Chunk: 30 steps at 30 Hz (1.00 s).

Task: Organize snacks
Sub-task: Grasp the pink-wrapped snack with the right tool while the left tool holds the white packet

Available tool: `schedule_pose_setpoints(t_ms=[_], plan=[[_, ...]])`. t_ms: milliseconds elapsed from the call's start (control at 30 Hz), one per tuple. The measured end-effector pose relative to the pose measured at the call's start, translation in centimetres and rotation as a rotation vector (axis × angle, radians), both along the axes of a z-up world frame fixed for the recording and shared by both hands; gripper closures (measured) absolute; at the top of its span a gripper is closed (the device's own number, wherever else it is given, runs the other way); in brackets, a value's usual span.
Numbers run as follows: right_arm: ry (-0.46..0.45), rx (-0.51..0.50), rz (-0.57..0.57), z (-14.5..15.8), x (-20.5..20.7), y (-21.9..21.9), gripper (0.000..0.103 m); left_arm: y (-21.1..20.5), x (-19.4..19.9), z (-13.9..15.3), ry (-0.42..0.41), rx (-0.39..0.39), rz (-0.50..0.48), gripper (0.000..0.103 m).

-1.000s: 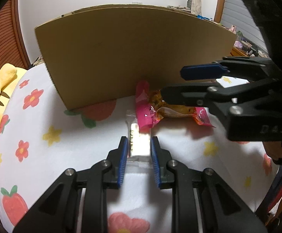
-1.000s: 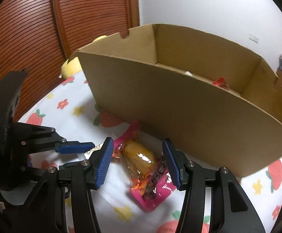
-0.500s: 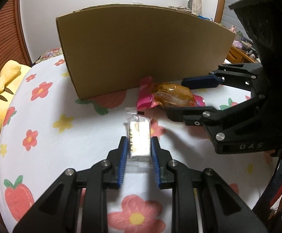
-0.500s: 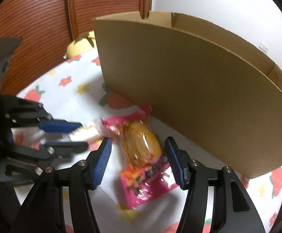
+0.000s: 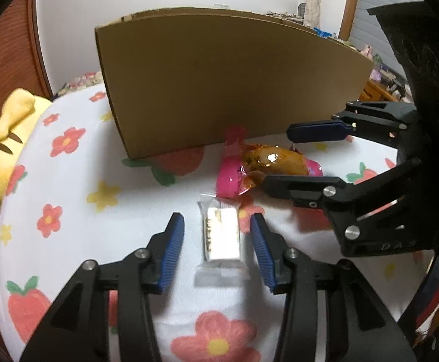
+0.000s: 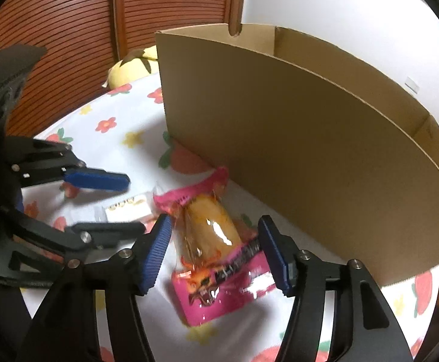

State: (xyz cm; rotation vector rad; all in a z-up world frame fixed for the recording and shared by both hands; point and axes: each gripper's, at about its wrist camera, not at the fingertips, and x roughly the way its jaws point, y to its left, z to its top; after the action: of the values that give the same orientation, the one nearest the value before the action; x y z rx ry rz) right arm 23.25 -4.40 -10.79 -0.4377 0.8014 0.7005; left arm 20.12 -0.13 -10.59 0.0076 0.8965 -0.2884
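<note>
While both my left gripper and right gripper stand wide on the cloth beside the box, the white bar and crinkly pink packet between them look light and slippery, best pinched mid-body.

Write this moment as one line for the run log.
left gripper: open, around white wrapped snack | right gripper: open, around pink-wrapped pastry | both snacks on tablecloth | cardboard box behind
</note>
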Motion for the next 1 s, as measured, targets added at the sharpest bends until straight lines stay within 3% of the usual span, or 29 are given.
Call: schedule_pose_setpoints(t_ms=[67, 133, 167, 233, 433, 667, 1000], plan=[[0.010, -0.017, 0.011, -0.2, 0.5, 0.4, 0.041, 0.1, 0.3, -0.2, 0.003, 0.005, 0.007, 0.058], [0.028, -0.037, 0.040, -0.5, 0.8, 0.7, 0.040, 0.1, 0.2, -0.2, -0.010, 0.029, 0.001, 0.066], [0.030, -0.042, 0.051, -0.6, 0.9, 0.8, 0.040, 0.1, 0.2, -0.2, -0.014, 0.047, 0.003, 0.077], [0.042, -0.053, 0.058, -0.8, 1.2, 0.9, 0.040, 0.3, 0.2, -0.1, -0.014, 0.045, -0.002, 0.083], [0.070, -0.099, 0.065, -1.9, 2.0, 1.7, 0.040, 1.0, -0.4, 0.1, -0.019, 0.028, 0.013, 0.084], [0.119, -0.072, 0.075, -1.9, 2.2, 1.7, 0.046, 2.3, -2.3, 1.0, -0.046, 0.001, 0.018, 0.084], [0.077, -0.002, 0.033, -1.4, -0.2, 0.2, 0.052, 3.2, -4.0, 2.2, -0.090, -0.016, 0.019, 0.084]])
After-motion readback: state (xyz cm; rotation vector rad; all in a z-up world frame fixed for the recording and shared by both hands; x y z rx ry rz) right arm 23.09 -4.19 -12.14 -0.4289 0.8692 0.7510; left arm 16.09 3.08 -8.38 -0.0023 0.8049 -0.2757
